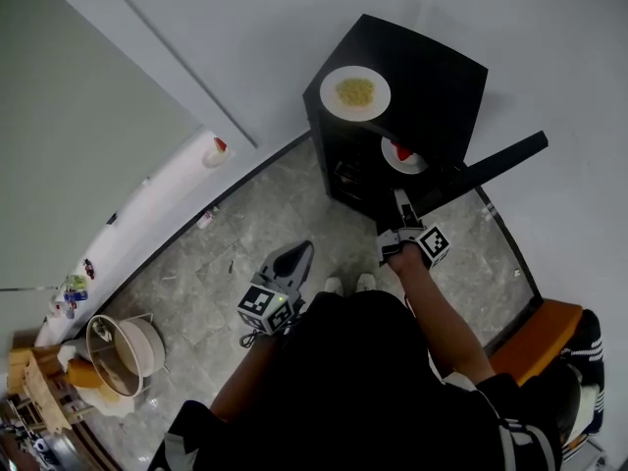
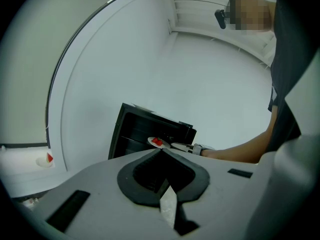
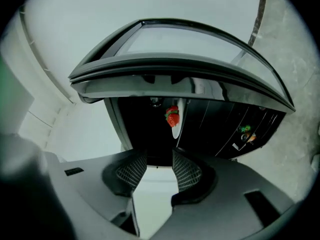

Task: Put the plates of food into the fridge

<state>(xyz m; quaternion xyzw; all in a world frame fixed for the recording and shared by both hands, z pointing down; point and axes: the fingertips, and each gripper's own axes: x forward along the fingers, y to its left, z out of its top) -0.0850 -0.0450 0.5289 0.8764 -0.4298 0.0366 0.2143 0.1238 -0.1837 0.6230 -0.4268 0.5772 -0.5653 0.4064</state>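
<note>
A black mini fridge (image 1: 437, 72) stands against the wall with its door (image 1: 491, 170) swung open. On its top lies a white plate of yellow food (image 1: 355, 92). A second white plate with strawberries (image 1: 402, 155) (image 3: 175, 119) (image 2: 157, 142) rests on a shelf inside, its rim poking out of the front. My right gripper (image 1: 400, 204) (image 3: 159, 160) is just in front of that plate, open, with nothing between its pads. My left gripper (image 1: 300, 253) (image 2: 161, 152) hangs lower left over the floor, shut and empty, pointing at the fridge.
The open door carries small items in its rack (image 3: 245, 131). A round pot (image 1: 123, 351) and wooden clutter sit at the lower left. An orange seat (image 1: 540, 337) is at the right. A white ledge with a small red-topped item (image 1: 216, 150) runs along the left wall.
</note>
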